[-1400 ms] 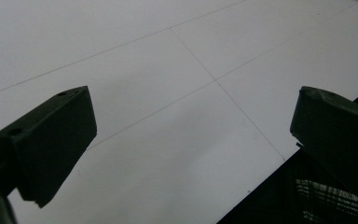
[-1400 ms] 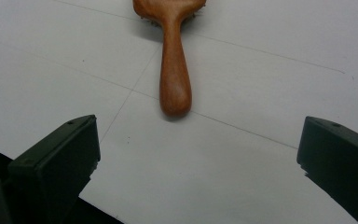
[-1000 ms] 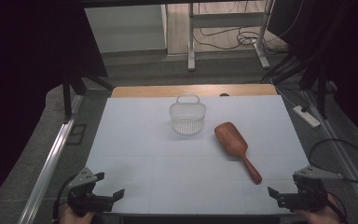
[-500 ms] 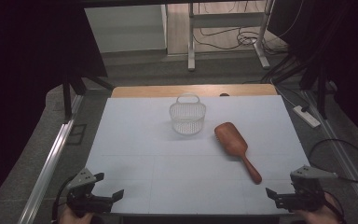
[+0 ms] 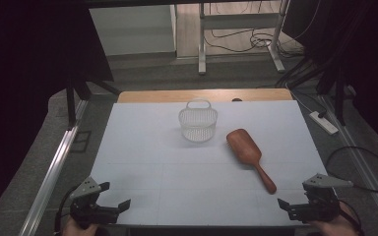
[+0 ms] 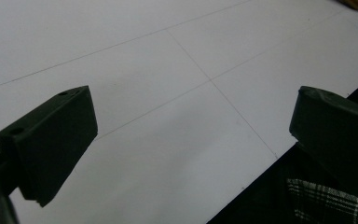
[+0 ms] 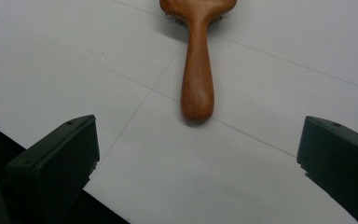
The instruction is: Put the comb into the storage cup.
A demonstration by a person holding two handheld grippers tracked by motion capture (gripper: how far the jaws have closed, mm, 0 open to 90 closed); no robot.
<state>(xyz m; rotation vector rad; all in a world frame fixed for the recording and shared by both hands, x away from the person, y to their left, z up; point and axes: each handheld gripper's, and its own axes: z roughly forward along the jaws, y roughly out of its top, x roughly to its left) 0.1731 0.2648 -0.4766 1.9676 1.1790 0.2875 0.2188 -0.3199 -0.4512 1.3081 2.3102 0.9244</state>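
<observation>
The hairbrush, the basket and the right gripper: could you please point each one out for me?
Hairbrush [image 5: 244, 145], high view, on the back of its wooden head.
Basket [image 5: 198, 122], high view, on its clear wall.
Right gripper [image 5: 289, 204], high view, between its fingertips.

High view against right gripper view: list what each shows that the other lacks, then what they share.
High view alone: the clear basket standing behind the brush, the left gripper at the table's near left corner, the floor and cables beyond.

Right gripper view alone: bristles under the head, and its own jaws wide apart up close.

Both: the wooden hairbrush, handle toward the right gripper, on the white table.
</observation>
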